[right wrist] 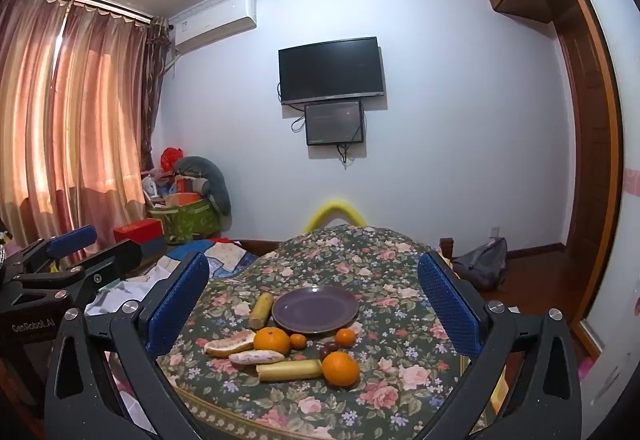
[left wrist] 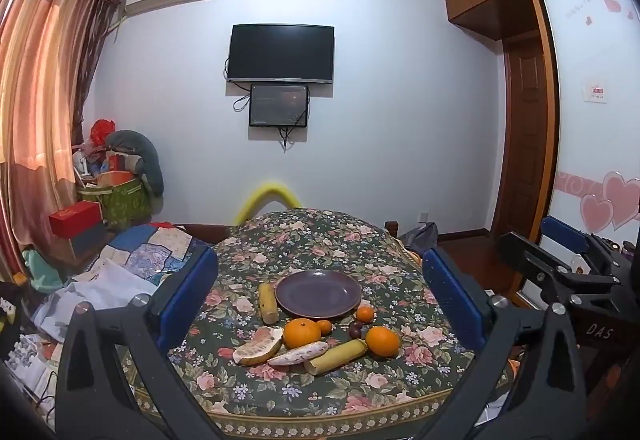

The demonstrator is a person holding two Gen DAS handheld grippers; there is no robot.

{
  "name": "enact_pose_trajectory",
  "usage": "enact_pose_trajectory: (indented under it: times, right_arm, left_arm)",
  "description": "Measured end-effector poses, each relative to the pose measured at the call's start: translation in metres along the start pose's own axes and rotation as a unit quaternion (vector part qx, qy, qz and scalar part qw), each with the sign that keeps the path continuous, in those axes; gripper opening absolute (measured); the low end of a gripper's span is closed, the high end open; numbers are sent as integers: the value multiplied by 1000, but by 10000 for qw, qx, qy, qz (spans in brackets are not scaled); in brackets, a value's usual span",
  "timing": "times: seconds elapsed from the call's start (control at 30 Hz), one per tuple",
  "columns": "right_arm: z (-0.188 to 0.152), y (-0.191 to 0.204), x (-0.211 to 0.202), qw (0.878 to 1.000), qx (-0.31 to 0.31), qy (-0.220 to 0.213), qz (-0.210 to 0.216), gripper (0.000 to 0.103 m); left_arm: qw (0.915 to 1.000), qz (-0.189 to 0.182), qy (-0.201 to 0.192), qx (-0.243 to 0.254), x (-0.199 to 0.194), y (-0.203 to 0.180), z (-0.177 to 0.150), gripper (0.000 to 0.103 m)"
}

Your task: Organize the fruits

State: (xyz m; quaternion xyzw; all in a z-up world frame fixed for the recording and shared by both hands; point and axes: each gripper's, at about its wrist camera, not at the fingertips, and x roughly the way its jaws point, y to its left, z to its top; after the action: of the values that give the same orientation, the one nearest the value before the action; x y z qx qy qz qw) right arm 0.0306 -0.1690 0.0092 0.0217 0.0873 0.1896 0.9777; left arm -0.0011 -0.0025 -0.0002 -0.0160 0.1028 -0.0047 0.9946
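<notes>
Both the left tongs [left wrist: 320, 276] and right tongs [right wrist: 314, 280] gape fully wide and empty, poised short of the desk [left wrist: 320, 240] as if choosing. Beyond them, low and centre of frame, the fruits [left wrist: 316, 336] lie scattered just before the bare purple plate [left wrist: 319, 294], likely their destination.

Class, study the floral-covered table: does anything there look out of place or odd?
Yes. The round purple plate sits empty while the fruit lies loose on the floral tablecloth in front of it. One piece, a pale pomelo wedge, is already cut open, its flesh exposed.
</notes>
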Motion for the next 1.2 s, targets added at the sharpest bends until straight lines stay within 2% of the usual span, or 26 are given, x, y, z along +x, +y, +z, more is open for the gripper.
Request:
enact_pose_trajectory:
  times: [1.2]
  right_arm:
    - [2,3,5,10000,35,6,-59,103]
  left_arm:
    - [9999,-5,42,-141,9,11,-3,103]
